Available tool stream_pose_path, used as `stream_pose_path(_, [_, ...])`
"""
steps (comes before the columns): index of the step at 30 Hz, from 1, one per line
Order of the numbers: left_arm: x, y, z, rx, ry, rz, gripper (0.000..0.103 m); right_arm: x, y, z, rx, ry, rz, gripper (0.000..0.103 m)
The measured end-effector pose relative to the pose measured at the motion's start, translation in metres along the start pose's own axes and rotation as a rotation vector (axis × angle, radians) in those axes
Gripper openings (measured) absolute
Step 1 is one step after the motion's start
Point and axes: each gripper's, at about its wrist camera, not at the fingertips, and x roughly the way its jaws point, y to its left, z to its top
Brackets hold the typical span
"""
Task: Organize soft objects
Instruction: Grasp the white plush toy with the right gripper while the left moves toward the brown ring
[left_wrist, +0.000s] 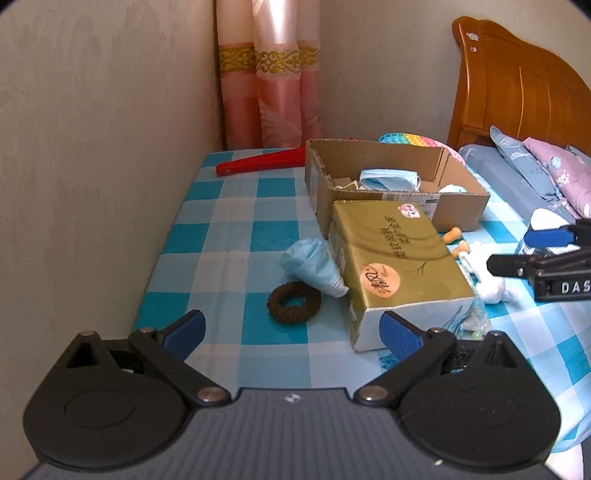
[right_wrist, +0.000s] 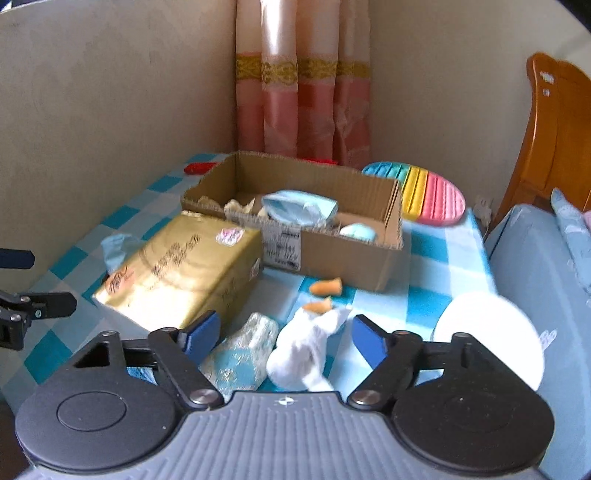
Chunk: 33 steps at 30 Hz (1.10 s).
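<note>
Both grippers' fingers apart, empty. Right gripper (right_wrist: 284, 334) hovered over sock (right_wrist: 303, 354), near the gold box (right_wrist: 177, 266). Risk: pinching the adjacent wrapped pack (right_wrist: 240, 354) too. Left gripper (left_wrist: 293, 328) was near scrunchie (left_wrist: 294, 302).

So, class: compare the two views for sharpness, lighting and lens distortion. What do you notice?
Left wrist view: sharp, evenly lit; print on the gold box is crisp, and the wall bows near the edges. Right wrist view: softer, with motion blur on the white cloth and white disc; sunlight brightens the gold box there, and the same fisheye bending shows.
</note>
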Motion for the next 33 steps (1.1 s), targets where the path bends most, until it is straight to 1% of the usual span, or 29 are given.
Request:
stream_pose_path(1, [0.001,0.000,0.000,-0.001,0.003,0.001,0.100,0.003,0.000,-0.002,0.004,0.009,0.006,0.079])
stream_pose_path(3, [0.004,0.001,-0.001,-0.002,0.010,0.005,0.100,0.009,-0.001,-0.006,0.009,0.024,0.018,0.072])
stream_pose_path(8, [0.010,0.002,-0.001,-0.004,0.026,0.008,0.100,0.020,-0.008,-0.010,0.055,0.043,0.024,0.060])
stream_pose_path(14, [0.015,0.001,-0.001,0.003,0.032,0.007,0.100,0.030,-0.016,-0.013,0.079,0.070,0.011,0.059])
stream_pose_path(16, [0.015,0.000,-0.001,0.004,0.034,0.006,0.100,0.033,-0.018,-0.014,0.087,0.080,0.019,0.056])
stream_pose_path(17, [0.016,0.000,-0.001,0.004,0.035,0.007,0.100,0.034,-0.019,-0.015,0.090,0.086,0.026,0.049])
stream_pose_path(18, [0.016,0.000,-0.001,0.004,0.035,0.007,0.100,0.035,-0.019,-0.016,0.094,0.095,0.032,0.046])
stream_pose_path(24, [0.016,0.000,-0.002,0.009,0.030,0.010,0.100,0.026,-0.018,-0.019,0.078,0.087,0.021,0.043])
stream_pose_path(29, [0.016,0.000,-0.002,0.012,0.017,0.029,0.100,0.009,-0.015,-0.023,0.028,0.082,-0.024,0.043])
stream_pose_path(33, [0.018,0.002,-0.003,0.014,0.008,0.045,0.098,0.002,-0.014,-0.033,-0.011,0.114,-0.060,0.044])
